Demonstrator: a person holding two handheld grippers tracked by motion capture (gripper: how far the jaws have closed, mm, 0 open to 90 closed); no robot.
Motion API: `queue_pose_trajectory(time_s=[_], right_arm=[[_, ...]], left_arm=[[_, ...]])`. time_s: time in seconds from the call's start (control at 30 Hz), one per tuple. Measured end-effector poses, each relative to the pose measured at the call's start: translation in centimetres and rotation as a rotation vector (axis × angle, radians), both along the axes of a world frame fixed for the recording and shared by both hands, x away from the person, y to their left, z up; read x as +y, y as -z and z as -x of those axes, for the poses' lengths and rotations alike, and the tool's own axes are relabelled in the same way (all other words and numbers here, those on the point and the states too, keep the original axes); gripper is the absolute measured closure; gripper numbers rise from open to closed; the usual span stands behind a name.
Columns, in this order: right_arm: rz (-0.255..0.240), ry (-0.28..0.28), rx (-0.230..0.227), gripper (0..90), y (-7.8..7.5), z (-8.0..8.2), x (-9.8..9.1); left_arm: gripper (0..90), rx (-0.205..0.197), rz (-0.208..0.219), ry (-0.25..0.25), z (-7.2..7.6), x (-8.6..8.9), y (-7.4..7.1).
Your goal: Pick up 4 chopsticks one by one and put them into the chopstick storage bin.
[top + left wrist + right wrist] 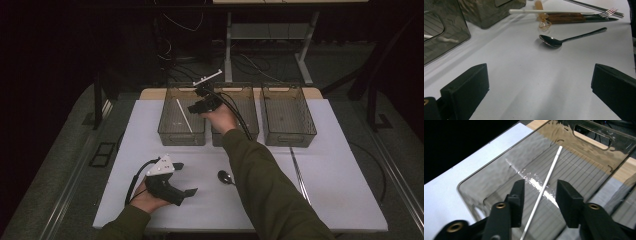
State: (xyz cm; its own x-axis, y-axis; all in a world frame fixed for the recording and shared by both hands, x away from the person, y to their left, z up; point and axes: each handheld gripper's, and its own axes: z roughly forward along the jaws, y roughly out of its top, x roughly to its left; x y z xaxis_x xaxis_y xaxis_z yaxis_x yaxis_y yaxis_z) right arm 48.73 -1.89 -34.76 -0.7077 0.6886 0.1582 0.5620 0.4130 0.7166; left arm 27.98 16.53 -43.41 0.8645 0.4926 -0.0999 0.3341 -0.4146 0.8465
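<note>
White and thin, the stick [549, 178] is lying in the leftmost smoky bin [170, 131], below and between the parted jaws of the right tongs [539, 195], untouched. Left tongs [181, 178] are resting wide open on the worktop [325, 190] near a spoon [554, 42].

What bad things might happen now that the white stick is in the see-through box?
1. The right hand-held gripper hangs low over the left bin, jaws open, not touching the white chopstick lying inside. Pulling back carelessly might knock the bin's rim.
2. The spoon lies close beside the person's right sleeve, which might brush it along the table.
</note>
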Motion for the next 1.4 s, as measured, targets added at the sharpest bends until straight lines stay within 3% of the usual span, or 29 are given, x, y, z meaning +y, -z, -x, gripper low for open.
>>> queue_pose_trajectory(time_s=[0.3, 0.67, 1.4], right_arm=[[-0.061, -0.032, -0.007, 43.4, -1.0, 1.8, -3.1], [-0.058, -0.056, -0.032, 38.4, -1.1, 3.9, -7.0], [-0.073, -0.089, -0.077, 38.3, -1.2, 8.0, -14.8]], left_arm=[[0.1, 0.008, 0.003, -0.003, 0.0, -0.1, 0.1], [0.0, 0.010, -0.013, 0.001, -0.1, -0.1, 0.3], [0.0, 0.017, -0.006, -0.016, 0.0, -0.1, 0.3]])
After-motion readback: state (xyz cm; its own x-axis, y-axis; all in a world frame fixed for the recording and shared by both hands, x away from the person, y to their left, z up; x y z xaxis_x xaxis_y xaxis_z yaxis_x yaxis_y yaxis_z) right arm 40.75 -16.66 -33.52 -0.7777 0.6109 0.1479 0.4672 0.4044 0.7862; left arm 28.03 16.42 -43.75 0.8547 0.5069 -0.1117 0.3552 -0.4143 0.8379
